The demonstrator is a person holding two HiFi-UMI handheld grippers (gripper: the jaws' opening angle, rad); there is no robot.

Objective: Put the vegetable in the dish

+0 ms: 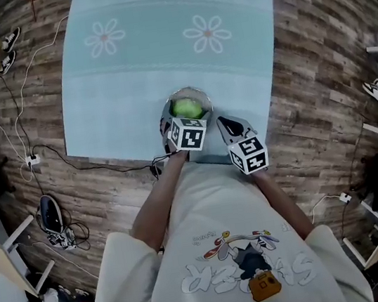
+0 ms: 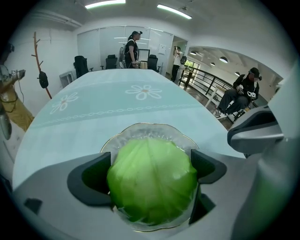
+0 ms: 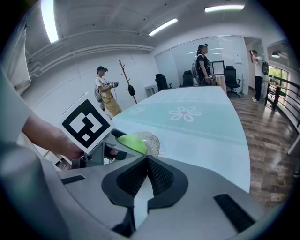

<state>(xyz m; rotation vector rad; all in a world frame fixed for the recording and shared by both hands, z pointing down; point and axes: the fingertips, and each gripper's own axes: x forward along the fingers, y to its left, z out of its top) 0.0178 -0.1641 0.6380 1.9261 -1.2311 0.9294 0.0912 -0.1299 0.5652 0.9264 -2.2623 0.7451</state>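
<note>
A round green cabbage [image 1: 186, 108] sits in a clear glass dish [image 1: 187, 92] at the near edge of the pale blue table [image 1: 157, 38]. My left gripper [image 1: 185, 115] reaches over the dish, and its jaws press the cabbage [image 2: 152, 180] on both sides. The scalloped rim of the dish [image 2: 140, 127] shows around and below the cabbage. My right gripper [image 1: 222, 123] hovers just right of the dish with its jaws shut [image 3: 146, 159] and nothing between them. From the right gripper view, the cabbage [image 3: 131, 142] and dish [image 3: 152, 141] lie ahead to the left, beside the left gripper's marker cube [image 3: 86, 124].
The tablecloth has flower prints [image 1: 207, 33] farther out. Cables and a power strip [image 1: 32, 160] lie on the wood floor to the left. Several people stand or sit around the room, one seated [image 2: 241, 93] at the right; office chairs [image 2: 81, 64] stand at the table's far end.
</note>
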